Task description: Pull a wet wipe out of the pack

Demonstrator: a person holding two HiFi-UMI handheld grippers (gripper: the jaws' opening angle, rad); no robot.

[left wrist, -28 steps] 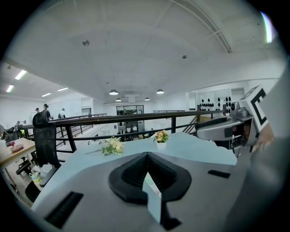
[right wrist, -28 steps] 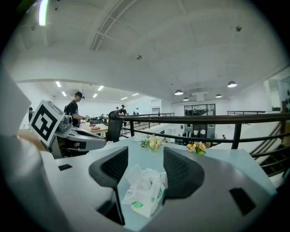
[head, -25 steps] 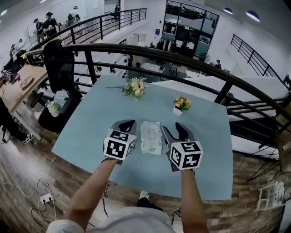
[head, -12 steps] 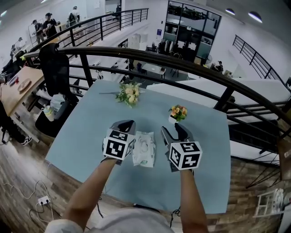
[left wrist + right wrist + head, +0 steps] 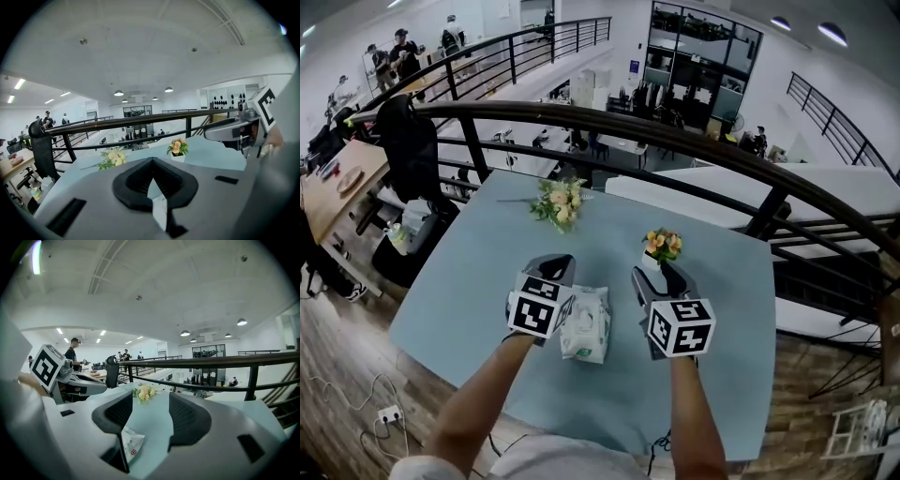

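1. Across the pale blue table (image 5: 469, 281) everything has slid down and to the left in the head view over the last second. The bouquet (image 5: 558, 202) and the small flower pot (image 5: 661, 246) have shifted by about the same amount. I read that as my head and both tools advancing, not as anything being pushed.

2. Over that table the right gripper (image 5: 657, 273) holds its jaws wide apart. Only bare tabletop shows between them, and a corner of the pack shows low beside its left jaw. It grips nothing.

3. Beside it, the left gripper (image 5: 555, 267) has its jaws drawn together at the tips, with nothing caught between them. Neither tool's jaw setting looks different from a second ago.

4. Lying flat, the wet wipe pack (image 5: 584, 323) sat midway between the tools a second ago, apart from both. It now lies just beside the left gripper's marker cube, slightly tilted, and behind both sets of jaw tips.

5. For the task this means that no wipe is out yet and the pack's opening is untouched. Both tips now sit past the pack. I judge that I must draw back and drop onto it.
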